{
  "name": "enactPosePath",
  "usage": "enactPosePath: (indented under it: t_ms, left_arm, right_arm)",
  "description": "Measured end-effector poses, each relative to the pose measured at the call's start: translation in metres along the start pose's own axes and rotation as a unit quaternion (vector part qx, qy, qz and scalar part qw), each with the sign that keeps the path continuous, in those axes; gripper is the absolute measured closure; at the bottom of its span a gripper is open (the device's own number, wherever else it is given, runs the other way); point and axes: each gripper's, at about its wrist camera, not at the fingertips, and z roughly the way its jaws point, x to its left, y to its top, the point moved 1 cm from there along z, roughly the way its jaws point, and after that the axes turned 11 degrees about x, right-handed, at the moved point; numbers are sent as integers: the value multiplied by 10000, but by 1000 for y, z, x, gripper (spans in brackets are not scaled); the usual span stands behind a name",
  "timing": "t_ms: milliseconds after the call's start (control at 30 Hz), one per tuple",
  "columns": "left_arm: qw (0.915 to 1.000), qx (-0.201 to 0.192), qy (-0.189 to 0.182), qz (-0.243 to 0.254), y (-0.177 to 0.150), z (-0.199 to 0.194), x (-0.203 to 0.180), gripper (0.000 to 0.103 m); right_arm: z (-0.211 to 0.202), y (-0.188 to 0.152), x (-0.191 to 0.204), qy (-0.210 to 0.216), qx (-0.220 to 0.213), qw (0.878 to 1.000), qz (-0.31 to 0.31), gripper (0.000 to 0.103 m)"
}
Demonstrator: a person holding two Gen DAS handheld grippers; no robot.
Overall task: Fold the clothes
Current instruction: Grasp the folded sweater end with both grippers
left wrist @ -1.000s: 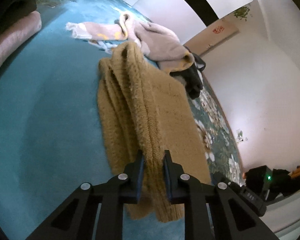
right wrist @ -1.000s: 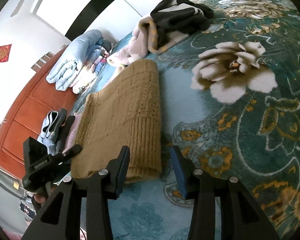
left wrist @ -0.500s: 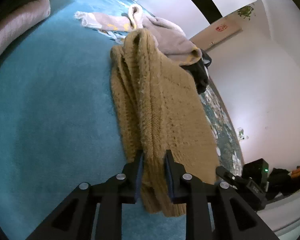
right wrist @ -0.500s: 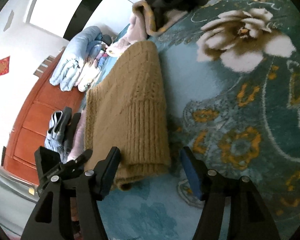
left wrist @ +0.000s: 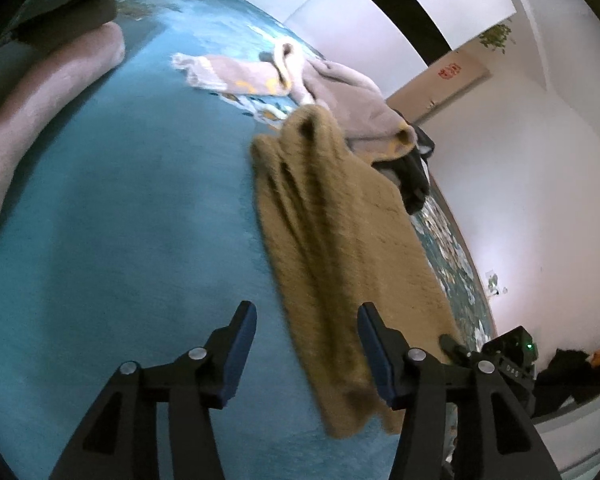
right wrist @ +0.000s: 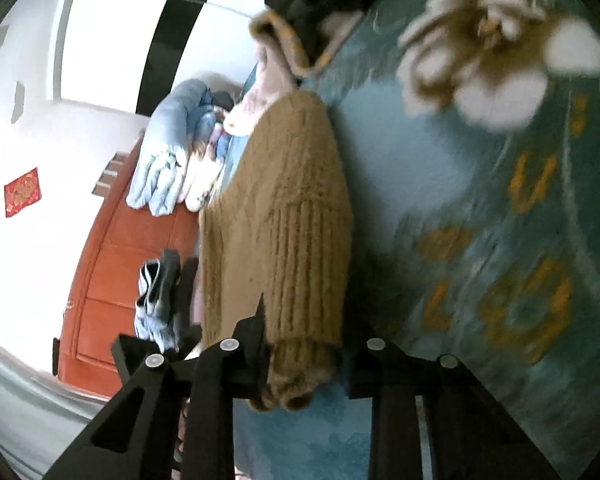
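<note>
Since the earlier frame, your left gripper point(left wrist: 306, 344) has let go: its jaws now stand apart, the tan knit sweater point(left wrist: 340, 240) lying loose between them on the teal floral blanket point(left wrist: 120, 220), folded lengthwise into a long strip. Your right gripper point(right wrist: 304, 344) straddles the ribbed hem, jaws wide, unclenched, probably to take the next fold. No legible writing; the red wall hanging point(right wrist: 22, 192) is unreadable.
</note>
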Motion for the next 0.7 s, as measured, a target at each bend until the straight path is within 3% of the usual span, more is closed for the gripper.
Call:
enactPosePath:
  t_ms: [133,300,467,567,700]
  left_arm:
    - [10000,-16,52,-42,4,-3,6,45]
    - [9999,-52,135,27,30,3,-2,45]
    - [9996,-188,-167,106,84,10,-13,27]
    - [9985,93,-531,-120,119,33,-4,26]
    - [9922,808,-856,-410,151,76,5,24]
  right_arm:
    - [-24,45,-3,-340,-366,9987,-82,77]
    - [-35,113,-21,-719,-459,9963,132,77]
    - [-34,124,-32,-744,-523,9957,163,77]
    - [-35,119,-34,-688,-527,9962,69,76]
    - [-41,112,-29,-736,-578,9956,4,72]
